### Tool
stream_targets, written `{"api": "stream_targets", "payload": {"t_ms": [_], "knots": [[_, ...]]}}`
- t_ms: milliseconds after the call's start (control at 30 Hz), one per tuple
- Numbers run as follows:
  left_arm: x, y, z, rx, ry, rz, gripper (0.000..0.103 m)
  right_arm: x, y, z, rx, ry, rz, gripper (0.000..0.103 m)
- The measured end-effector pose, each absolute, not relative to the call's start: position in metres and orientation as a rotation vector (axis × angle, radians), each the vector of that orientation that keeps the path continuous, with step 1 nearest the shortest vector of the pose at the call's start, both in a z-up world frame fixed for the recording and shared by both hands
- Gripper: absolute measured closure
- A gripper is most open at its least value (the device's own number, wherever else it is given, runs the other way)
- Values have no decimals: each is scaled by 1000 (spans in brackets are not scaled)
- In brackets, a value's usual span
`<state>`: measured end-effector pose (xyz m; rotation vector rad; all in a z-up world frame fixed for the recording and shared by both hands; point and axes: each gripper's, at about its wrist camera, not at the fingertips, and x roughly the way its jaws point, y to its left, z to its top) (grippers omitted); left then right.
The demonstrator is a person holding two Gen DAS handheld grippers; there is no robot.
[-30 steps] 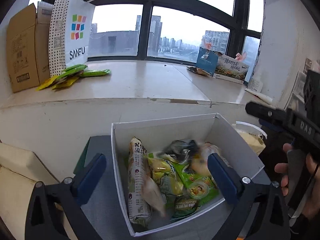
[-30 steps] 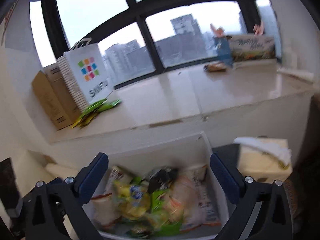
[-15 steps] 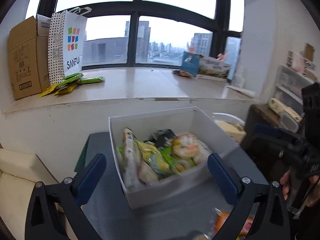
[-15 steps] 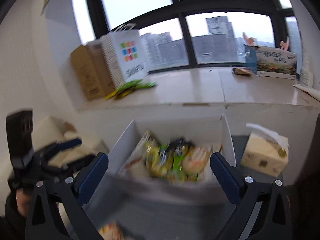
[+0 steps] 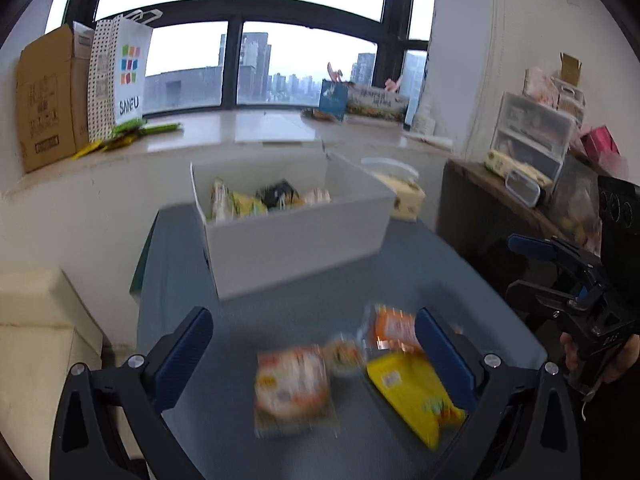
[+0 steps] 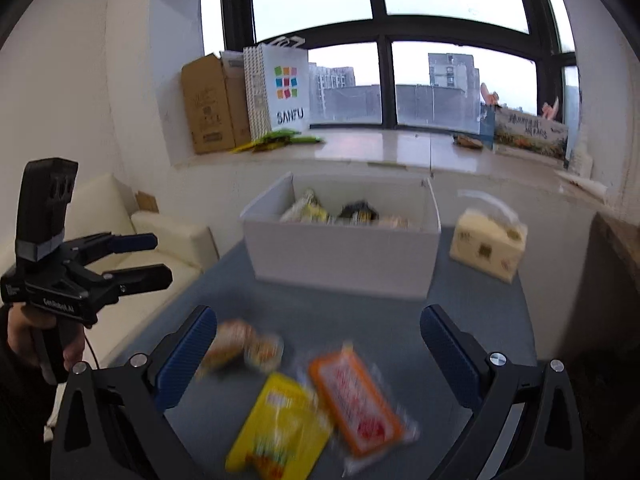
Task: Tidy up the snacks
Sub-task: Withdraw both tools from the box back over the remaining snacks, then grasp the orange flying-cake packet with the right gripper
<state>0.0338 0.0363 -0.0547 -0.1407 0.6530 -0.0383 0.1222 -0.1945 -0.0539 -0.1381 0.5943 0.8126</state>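
Observation:
A white box [image 5: 296, 236] [image 6: 344, 256] holding several snack packs stands at the far end of a grey-blue table [image 5: 280, 312]. Loose snacks lie near me: a yellow pack [image 5: 412, 392] [image 6: 276, 428], an orange pack [image 5: 394, 328] [image 6: 356, 400], a pale orange-printed pack [image 5: 292, 392] and a small round snack [image 5: 344, 356] [image 6: 260, 352]. My left gripper [image 5: 312, 360] is open above them, with nothing between its fingers. My right gripper [image 6: 316, 356] is open too, hovering over the yellow and orange packs.
A tissue pack [image 6: 486, 244] sits right of the box. A windowsill behind carries a cardboard carton [image 5: 48, 96], a SANFU bag [image 5: 128, 76] and green packets [image 5: 132, 128]. A dark side table with clear drawers [image 5: 532, 136] stands at right, a cream sofa [image 6: 160, 232] at left.
Both grippers have pulled back from over the box toward the table's near end. The loose snacks have come into view; the box now looks farther away.

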Motion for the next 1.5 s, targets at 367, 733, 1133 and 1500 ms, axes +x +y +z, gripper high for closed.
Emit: {"api": "stream_targets", "payload": {"t_ms": [367,733,1133,1500], "knots": [[-4,22,-78,-133,715,-39,0,110,-225,-115,-124,752,746,0],[-3,23,-77,-123,718,-29,0,156,-178,-163,-376,845,811,0],[-1,26,-88,-97,753,-8,0,192,-153,-188,-438,925,890,15],[11,34,-109,-123,801,-9,0,181,-185,-165,-298,887,822,42]]}}
